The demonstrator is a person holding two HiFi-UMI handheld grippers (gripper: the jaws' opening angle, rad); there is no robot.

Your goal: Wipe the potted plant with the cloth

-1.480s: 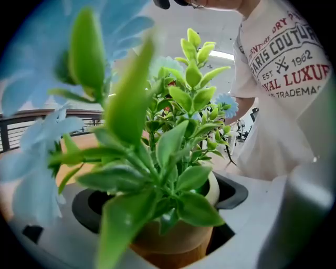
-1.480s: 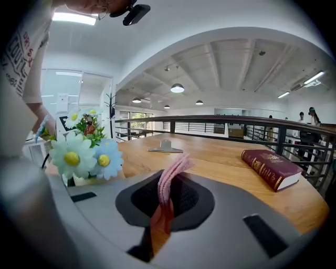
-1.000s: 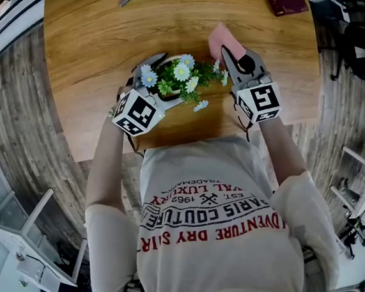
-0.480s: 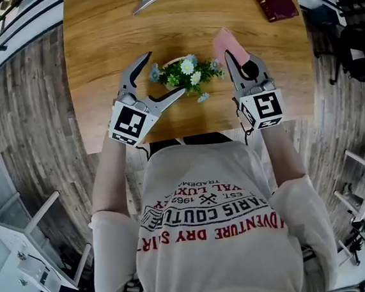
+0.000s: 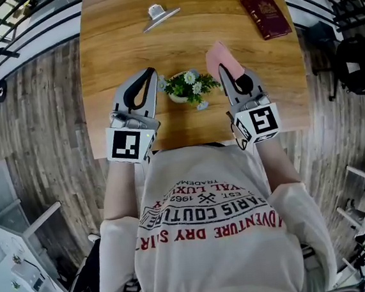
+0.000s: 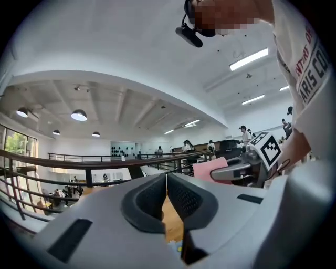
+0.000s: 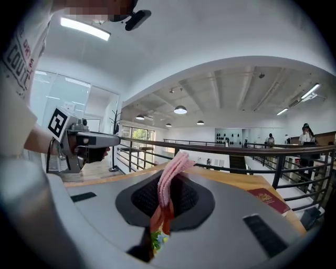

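The potted plant [image 5: 188, 86], small with white and blue flowers in a white pot, stands on the wooden table [image 5: 116, 58]. My left gripper [image 5: 151, 71] is raised just left of the plant and apart from it. Its jaws have just been closing and now meet with nothing between them, as the left gripper view [image 6: 167, 185] shows. My right gripper [image 5: 222, 69] is raised right of the plant, shut on the folded pink cloth [image 5: 216, 57]. In the right gripper view [image 7: 168, 185] the cloth [image 7: 172, 171] stands up from between the pads.
A metal clip [image 5: 160, 16] lies at the table's far side and a dark red booklet [image 5: 265, 15] at its far right. Black railings [image 5: 4, 24] run beyond the table on both sides. The person stands against the near edge.
The left gripper, open around the plant a second ago, has lifted off to the left and shut empty. The right gripper has risen with the cloth. The plant stays on the table.
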